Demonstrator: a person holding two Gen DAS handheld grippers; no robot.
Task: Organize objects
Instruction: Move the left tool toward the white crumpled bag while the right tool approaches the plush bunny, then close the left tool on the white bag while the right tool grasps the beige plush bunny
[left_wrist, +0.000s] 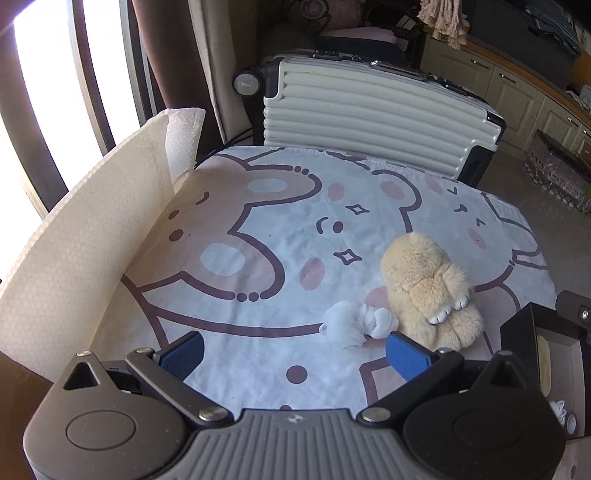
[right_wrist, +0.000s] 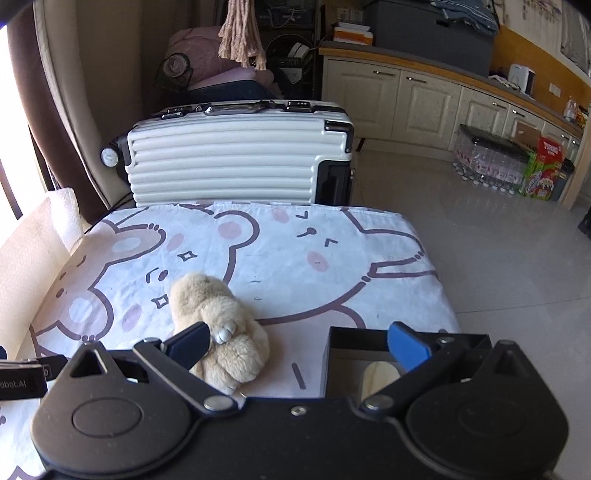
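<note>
Left tongs (right_wrist: 22, 382), spread wide, read "obot.AI" beside plush bunny (right_wrist: 221, 332).

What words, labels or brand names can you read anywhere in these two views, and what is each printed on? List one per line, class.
"obot.AI", cut off at the frame edge, on the left gripper's dark body in the right wrist view.
Red carton by the cabinets: white lettering, too blurred to read.
Green carton beside it: print too small to read.
Suitcase: no legible text.

Fluffy beige plush toy (left_wrist: 428, 284), crumpled white cloth bundle (left_wrist: 354, 325), smooth printed cotton sheet (left_wrist: 258, 229) over the bench, ribbed glossy white plastic suitcase (left_wrist: 369, 110), embossed white paper towel (left_wrist: 85, 229), matt black box (right_wrist: 406, 343), textured blue rubber fingers (left_wrist: 406, 356)
</note>
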